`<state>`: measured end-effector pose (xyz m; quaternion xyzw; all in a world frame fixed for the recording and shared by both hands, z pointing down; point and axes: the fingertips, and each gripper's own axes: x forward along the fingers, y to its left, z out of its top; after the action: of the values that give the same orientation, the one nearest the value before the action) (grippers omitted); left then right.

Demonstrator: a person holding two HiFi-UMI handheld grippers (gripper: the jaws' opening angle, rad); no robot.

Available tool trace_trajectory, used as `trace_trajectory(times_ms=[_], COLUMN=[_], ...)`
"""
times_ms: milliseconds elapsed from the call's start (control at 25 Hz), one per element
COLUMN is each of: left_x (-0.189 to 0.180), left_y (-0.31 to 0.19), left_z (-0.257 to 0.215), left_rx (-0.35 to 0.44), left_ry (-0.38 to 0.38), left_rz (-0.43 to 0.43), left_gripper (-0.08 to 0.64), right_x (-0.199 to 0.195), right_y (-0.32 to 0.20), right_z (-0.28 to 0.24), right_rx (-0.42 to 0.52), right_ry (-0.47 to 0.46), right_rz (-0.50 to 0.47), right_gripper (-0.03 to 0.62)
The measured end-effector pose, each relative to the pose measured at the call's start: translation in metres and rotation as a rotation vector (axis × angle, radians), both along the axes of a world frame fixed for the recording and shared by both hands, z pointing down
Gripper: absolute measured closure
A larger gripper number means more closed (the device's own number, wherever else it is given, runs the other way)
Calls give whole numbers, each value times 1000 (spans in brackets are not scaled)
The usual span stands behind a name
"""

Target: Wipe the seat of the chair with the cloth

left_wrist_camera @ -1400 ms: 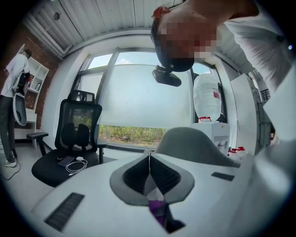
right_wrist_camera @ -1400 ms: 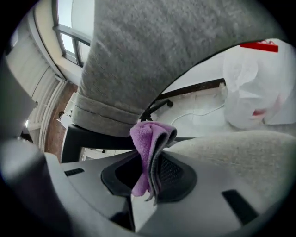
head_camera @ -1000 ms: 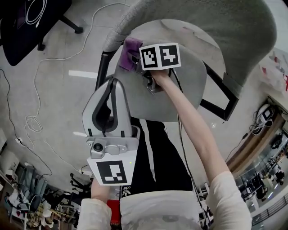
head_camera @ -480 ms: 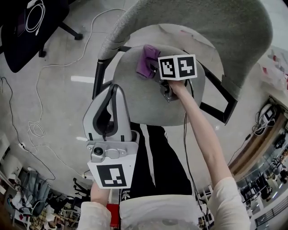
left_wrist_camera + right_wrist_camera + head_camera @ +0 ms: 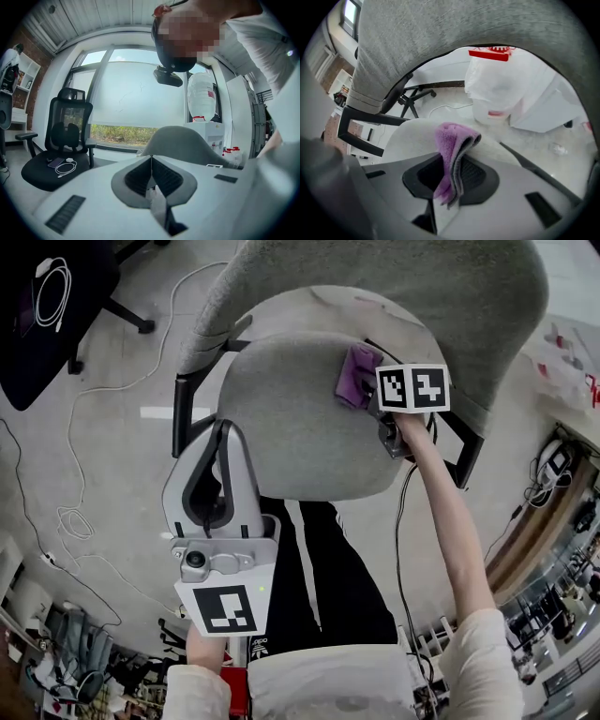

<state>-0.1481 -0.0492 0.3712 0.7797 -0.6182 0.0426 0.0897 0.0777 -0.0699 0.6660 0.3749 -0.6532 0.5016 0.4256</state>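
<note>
A grey chair stands below me, its round seat [image 5: 291, 418] in the middle of the head view and its backrest [image 5: 422, 287] curving above. My right gripper [image 5: 361, 381] is shut on a folded purple cloth [image 5: 356, 373] that rests on the seat's far right part, close under the backrest. In the right gripper view the purple cloth [image 5: 452, 154] stands pinched between the jaws, with the seat [image 5: 412, 136] behind it. My left gripper [image 5: 220, 442] is held up near my body over the seat's front left edge, jaws together and empty [image 5: 151, 161].
A black office chair [image 5: 47, 306] with a white cable on its seat stands at the far left. White cables [image 5: 84, 484] trail over the concrete floor. The grey chair's black arm frame [image 5: 187, 399] juts out on both sides. My legs [image 5: 319, 568] stand against the seat's front.
My right gripper has swept the purple cloth across the seat from the far left to the far right. The left gripper has stayed where it was.
</note>
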Motion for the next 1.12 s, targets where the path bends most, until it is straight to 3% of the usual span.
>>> trace_trajectory(times_ms=[240,480,800,960,1120], left_x=[5,7,14,8,-10], left_y=[-3,-3,0,2,5], left_z=[-3,-3,-5,-7,-8], left_rx=[2,-1,6,11,17], left_ry=[-3,-3,-1,-6,-19], left_rz=[15,27,33,15,-21], left_gripper=[546,546,546,546,546], right_x=[66,104,119,115,77], right_y=[3,4,5,4,-1], right_z=[-4,-8,-9,-16,-57], right_rx=[-14,-17,-48,-13,113], right_ry=[191,339,421,399,214], right_rz=[10,-6,53,75,96], right_gripper=[505,505,505,505,505])
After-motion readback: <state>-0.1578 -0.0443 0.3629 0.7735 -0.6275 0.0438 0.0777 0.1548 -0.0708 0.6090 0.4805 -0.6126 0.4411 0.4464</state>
